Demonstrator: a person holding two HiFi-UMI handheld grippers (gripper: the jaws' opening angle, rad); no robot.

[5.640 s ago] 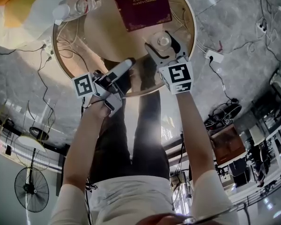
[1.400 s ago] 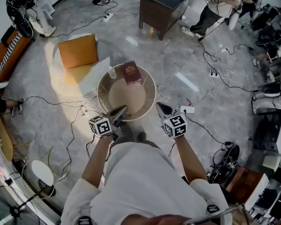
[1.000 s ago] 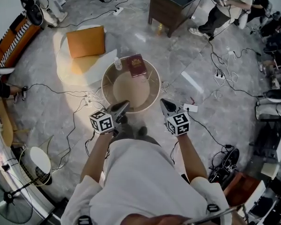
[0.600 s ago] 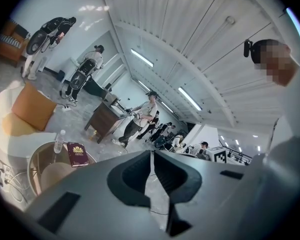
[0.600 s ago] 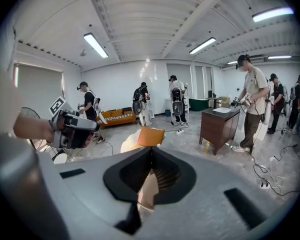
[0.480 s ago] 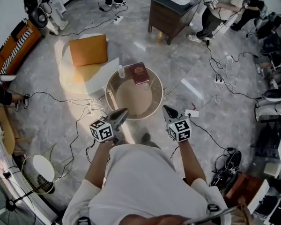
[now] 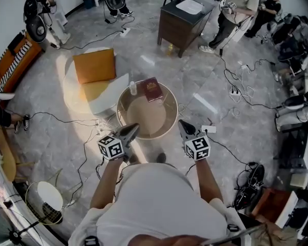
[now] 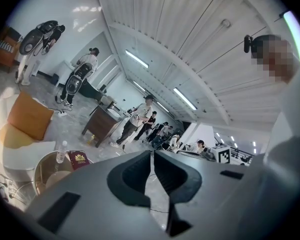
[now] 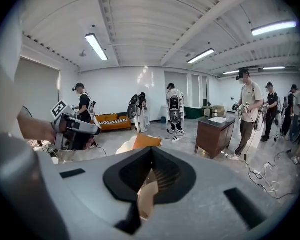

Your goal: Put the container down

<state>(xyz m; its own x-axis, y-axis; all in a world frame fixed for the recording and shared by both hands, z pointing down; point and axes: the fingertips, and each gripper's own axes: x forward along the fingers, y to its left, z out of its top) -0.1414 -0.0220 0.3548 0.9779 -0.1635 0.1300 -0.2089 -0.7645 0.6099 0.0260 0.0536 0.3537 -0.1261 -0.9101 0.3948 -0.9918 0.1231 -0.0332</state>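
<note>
Both claws are closed on nothing: left gripper (image 7: pixel 128 131) and right gripper (image 7: pixel 183 126) hang level in front of the standing person, pointing forward. The only container I can make out, a clear bottle (image 7: pixel 133 88), stands upright at the far left of the round table (image 7: pixel 121 108), beside a book (image 7: pixel 153 89), well ahead of and nearer the left claw

Red book (image 7: pixel 153 89), orange cushion (image 7: pixel 95 65)

counting what is showing
one round table (image 7: pixel 146 118) is carrying one bottle (image 7: pixel 133 87) and one book (image 7: pixel 153 89); two grippers, the left gripper (image 7: pixel 133 129) and the right gripper (image 7: pixel 181 124), are hovering; one orange cushion (image 7: pixel 95 65) is lying nearby.
</note>
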